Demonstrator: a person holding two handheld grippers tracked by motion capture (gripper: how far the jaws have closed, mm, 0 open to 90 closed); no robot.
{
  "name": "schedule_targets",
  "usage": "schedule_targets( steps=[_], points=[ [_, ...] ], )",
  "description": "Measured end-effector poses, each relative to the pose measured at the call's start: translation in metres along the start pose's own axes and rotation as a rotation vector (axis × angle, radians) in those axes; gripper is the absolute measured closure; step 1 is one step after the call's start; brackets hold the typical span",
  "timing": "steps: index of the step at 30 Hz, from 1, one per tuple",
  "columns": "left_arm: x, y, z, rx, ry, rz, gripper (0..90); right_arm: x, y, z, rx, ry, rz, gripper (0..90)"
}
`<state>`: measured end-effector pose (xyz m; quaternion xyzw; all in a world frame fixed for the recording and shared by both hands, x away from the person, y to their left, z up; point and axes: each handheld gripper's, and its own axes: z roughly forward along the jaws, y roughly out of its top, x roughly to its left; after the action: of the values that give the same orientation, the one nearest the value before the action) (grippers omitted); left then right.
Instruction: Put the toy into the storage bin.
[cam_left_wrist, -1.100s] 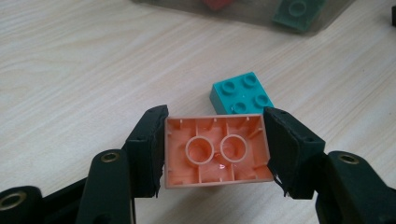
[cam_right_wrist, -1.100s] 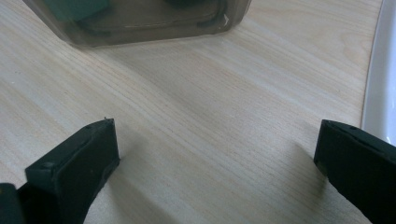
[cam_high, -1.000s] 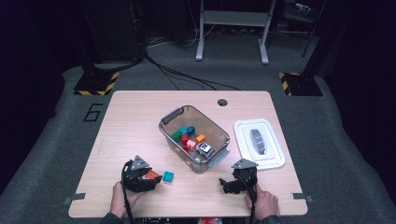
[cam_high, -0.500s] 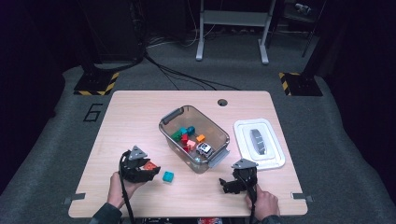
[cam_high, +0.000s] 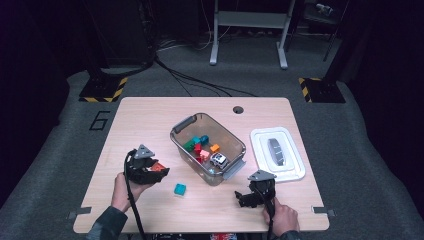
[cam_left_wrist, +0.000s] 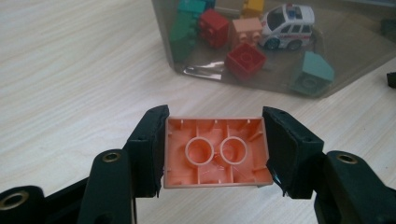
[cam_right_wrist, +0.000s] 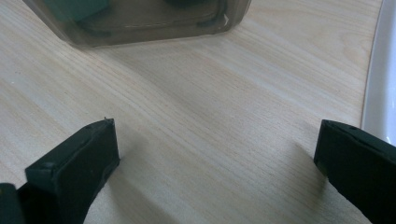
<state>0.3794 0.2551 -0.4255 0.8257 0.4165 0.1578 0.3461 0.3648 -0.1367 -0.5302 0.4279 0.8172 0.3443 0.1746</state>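
Clamping orange brick (cam_left_wrist: 217, 151), left jaws hide its sides; right jaws wide, empty.

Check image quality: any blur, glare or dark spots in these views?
High view: table well lit, surroundings near black, soft detail. Left gripper view: orange brick sharp between the jaws, glare streak on the clear bin. Right gripper view: jaws blurred, close to the lens; wood grain crisp.

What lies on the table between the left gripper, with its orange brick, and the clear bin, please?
In the high view, the stretch between the left gripper, shut on the orange brick, and the clear bin is bare wood; the teal block sits nearer the person.
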Motion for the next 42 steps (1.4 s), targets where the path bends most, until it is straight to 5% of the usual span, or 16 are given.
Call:
schedule_targets(
  steps=[21,42],
  points=[
    [0.006,0.052,-0.023,-0.046,0.030,0.062,43.6,0.000,0.000,0.000,0.000,0.000,0.000,0.0],
    [-0.005,0.104,-0.016,-0.085,0.027,0.111,43.6,0.000,0.000,0.000,0.000,0.000,0.000,0.0]
  ],
)
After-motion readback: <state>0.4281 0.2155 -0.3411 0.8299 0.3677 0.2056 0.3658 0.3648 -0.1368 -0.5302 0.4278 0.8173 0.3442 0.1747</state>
